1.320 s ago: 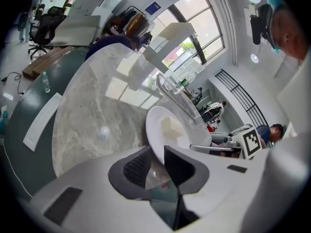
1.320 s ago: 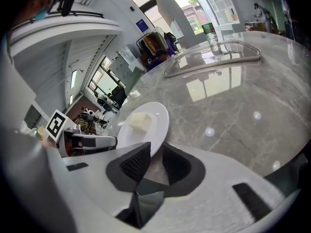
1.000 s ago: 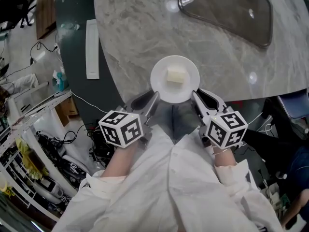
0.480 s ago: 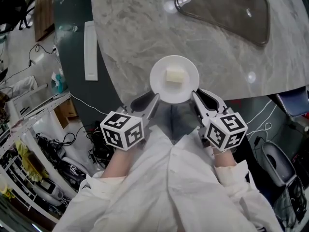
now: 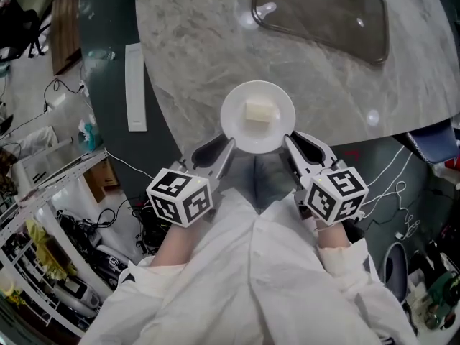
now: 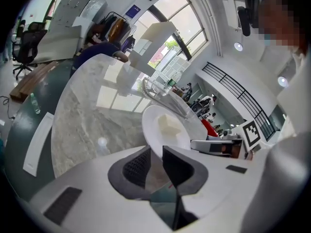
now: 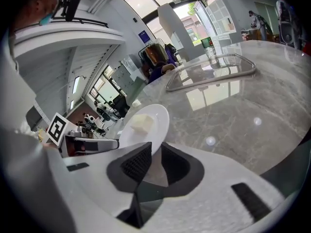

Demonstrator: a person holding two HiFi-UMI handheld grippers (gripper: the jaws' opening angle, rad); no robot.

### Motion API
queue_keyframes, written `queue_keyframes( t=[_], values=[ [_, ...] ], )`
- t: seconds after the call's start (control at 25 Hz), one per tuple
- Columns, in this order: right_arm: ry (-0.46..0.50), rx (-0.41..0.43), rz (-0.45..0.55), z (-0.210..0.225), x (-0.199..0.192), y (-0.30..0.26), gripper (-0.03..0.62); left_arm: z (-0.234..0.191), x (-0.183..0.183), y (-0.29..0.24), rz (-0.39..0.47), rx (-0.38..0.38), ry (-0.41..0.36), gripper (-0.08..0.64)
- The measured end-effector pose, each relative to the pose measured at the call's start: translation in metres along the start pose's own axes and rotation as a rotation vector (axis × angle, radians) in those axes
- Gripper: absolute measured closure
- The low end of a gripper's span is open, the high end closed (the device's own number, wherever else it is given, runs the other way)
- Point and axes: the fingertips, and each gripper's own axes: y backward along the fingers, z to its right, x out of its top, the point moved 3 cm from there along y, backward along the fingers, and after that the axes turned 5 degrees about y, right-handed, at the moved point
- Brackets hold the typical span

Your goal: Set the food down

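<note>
A round white plate [image 5: 241, 134] carries a pale yellow block of food [image 5: 260, 111] and lies over the near edge of the grey marble table [image 5: 201, 49]. My left gripper [image 5: 224, 152] grips the plate's near-left rim, and my right gripper [image 5: 289, 146] grips its near-right rim. In the left gripper view the plate [image 6: 154, 130] runs edge-on between the jaws, with the food [image 6: 169, 126] on it. In the right gripper view the plate's [image 7: 157, 125] rim sits pinched between the dark pads, the food [image 7: 139, 123] lying beyond. Whether the plate rests on the table or hangs just above it, I cannot tell.
A clear glass tray [image 5: 320, 16] lies on the far part of the table. A white flat bar [image 5: 134, 86] lies on the dark surface left of the table. Cables and clutter cover the floor at the left. A white sleeve [image 5: 251, 279] fills the lower middle.
The plate and both grippers have kept their places. The left gripper's marker cube has rolled a little. The head view has shifted slightly, so the floor at the right looks different.
</note>
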Motion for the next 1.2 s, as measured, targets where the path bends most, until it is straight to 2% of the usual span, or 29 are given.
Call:
queue_keyframes(
  t=[0.16, 0.64, 1.2],
  values=[
    [-0.002, -0.018, 0.042, -0.004, 0.007, 0.008, 0.535, 0.006, 0.009, 0.004, 0.012, -0.032, -0.027, 0.489],
    [-0.032, -0.081, 0.135, 0.002, 0.016, 0.032, 0.537, 0.030, 0.027, -0.004, -0.030, -0.108, -0.147, 0.489],
    [-0.036, -0.107, 0.169, 0.066, 0.067, 0.046, 0.538, 0.071, 0.073, -0.064, -0.024, -0.130, -0.211, 0.489]
  ],
)
